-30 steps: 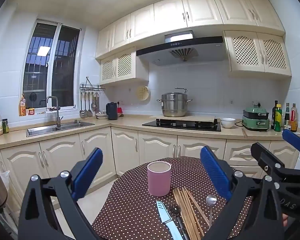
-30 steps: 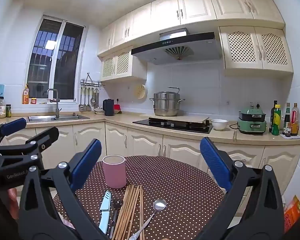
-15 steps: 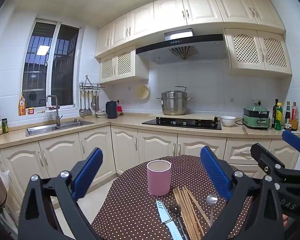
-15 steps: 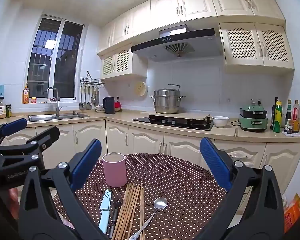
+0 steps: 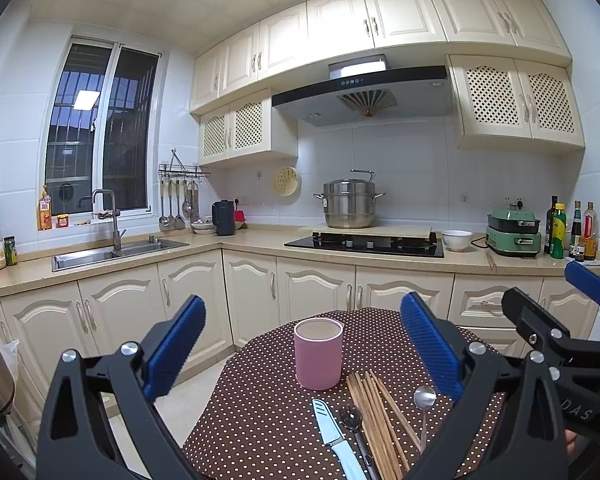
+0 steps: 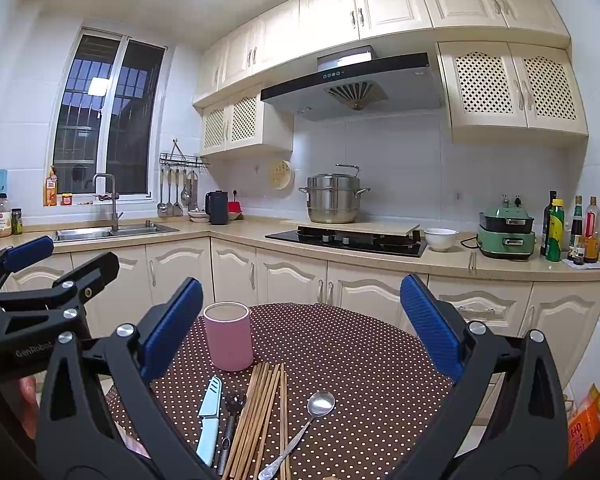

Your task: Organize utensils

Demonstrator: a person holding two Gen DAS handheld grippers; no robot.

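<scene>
On the round surface [image 6: 380, 360] with its dotted brown cloth, the utensils lie side by side near the near edge, in front of an upright pink cup [image 6: 228, 338] that stands empty toward the left edge. From left: a pale blue knife [image 6: 210, 412], a dark-handled spoon [image 6: 230, 420], a bundle of wooden chopsticks [image 6: 260, 408], then a steel spoon [image 6: 304, 424] a little apart on the right.

The left tool [image 5: 300, 360] and the right tool [image 6: 300, 340] both hang above the near edge, jaws spread wide, holding nothing.

All these pieces look light and stiff. The chopsticks are thin and loose, likely to roll or fan out if taken as a bundle, so a pinch across a few at mid-length seems safest. The steel spoon is probably slick and lies flat; its slim handle, near the middle, offers the best hold. The knife is better taken by its handle than its sheathed blade. The cup looks light enough to tip if a utensil drops in hard against its rim.
</scene>
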